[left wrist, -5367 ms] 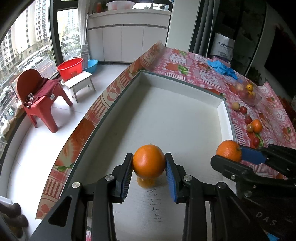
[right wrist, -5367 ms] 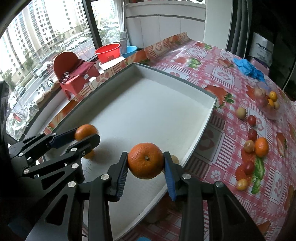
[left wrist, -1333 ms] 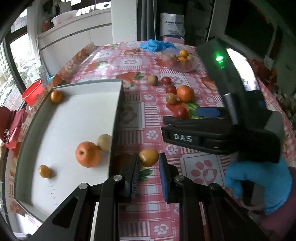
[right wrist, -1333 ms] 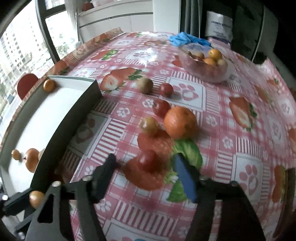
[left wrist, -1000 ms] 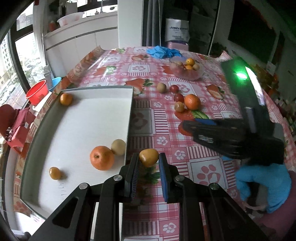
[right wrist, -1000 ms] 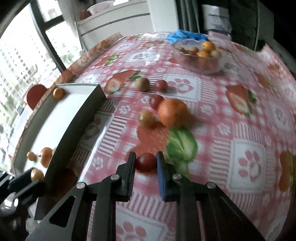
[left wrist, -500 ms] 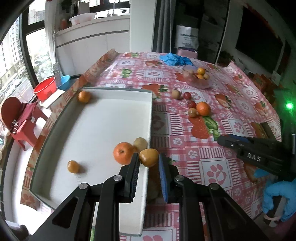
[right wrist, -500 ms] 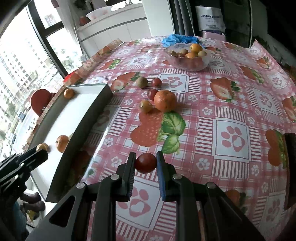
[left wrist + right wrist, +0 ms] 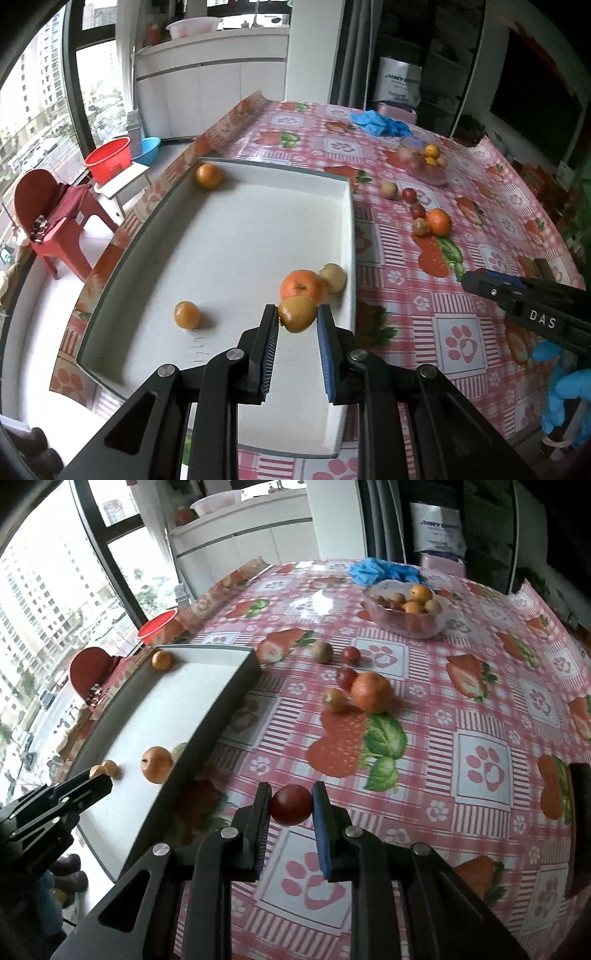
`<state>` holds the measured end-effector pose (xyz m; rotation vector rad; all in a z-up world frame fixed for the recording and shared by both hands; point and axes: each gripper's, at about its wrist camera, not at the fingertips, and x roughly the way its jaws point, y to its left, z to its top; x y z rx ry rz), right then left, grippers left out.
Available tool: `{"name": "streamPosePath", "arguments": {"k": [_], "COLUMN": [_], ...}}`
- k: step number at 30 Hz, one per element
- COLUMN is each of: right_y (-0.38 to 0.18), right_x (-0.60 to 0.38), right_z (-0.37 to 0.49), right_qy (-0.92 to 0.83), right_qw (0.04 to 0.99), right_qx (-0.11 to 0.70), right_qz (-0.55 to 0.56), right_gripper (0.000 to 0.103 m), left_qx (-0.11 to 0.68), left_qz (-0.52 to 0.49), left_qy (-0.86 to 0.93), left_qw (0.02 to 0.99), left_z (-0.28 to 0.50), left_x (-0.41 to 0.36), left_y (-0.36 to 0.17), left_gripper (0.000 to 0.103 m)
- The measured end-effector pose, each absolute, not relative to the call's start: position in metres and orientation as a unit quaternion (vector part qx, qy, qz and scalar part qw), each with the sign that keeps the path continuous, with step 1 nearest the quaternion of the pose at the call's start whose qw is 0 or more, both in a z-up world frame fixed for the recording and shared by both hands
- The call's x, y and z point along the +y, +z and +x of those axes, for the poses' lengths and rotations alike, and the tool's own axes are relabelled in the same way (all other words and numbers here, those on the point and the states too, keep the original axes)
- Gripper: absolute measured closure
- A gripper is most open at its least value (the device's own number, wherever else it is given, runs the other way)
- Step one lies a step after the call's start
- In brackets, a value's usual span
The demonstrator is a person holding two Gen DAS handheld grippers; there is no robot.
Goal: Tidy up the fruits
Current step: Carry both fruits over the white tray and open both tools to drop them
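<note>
My left gripper point(image 9: 297, 323) is shut on a small yellow-brown fruit point(image 9: 297, 314) and holds it above the near right part of the white tray point(image 9: 349, 236). The tray holds a large orange point(image 9: 302, 283), a pale round fruit point(image 9: 333, 277) and two small oranges point(image 9: 187, 314) point(image 9: 208, 175). My right gripper point(image 9: 291, 806) is shut on a dark red fruit point(image 9: 291, 804) above the tablecloth, right of the tray point(image 9: 221, 716). Loose fruits lie on the cloth: an orange point(image 9: 370, 692), a small yellow fruit point(image 9: 334, 700), red ones point(image 9: 351, 654) and a kiwi point(image 9: 321, 652).
A clear bowl of fruit point(image 9: 406, 609) stands at the far side of the table, with blue gloves point(image 9: 384, 570) behind it. A red chair point(image 9: 48, 218) and red basin point(image 9: 109, 158) stand on the floor left of the table. The right gripper shows in the left wrist view point(image 9: 524, 302).
My left gripper has carried the yellow-brown fruit from the cloth to above the tray. My right gripper closed on the dark red fruit and lifted it off the cloth.
</note>
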<state>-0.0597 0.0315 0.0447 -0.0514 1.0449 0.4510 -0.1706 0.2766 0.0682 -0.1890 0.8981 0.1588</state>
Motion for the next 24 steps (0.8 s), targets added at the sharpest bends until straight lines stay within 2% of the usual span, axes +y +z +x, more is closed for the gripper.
{"name": "streamPosePath", "arguments": {"k": [24], "right_y": [0.054], "right_x": [0.127], "right_z": [-0.071], "right_qy": [0.280], "right_qw": [0.822], "right_qx": [0.491], "right_qz": [-0.072], "right_gripper": [0.079], "left_qx": [0.427], "left_qz": [-0.118], "left_qy": [0.109], "left_qw": [0.890], "left_z": [-0.176], "left_x": [0.332], "left_y": [0.053], "left_gripper": [0.080]}}
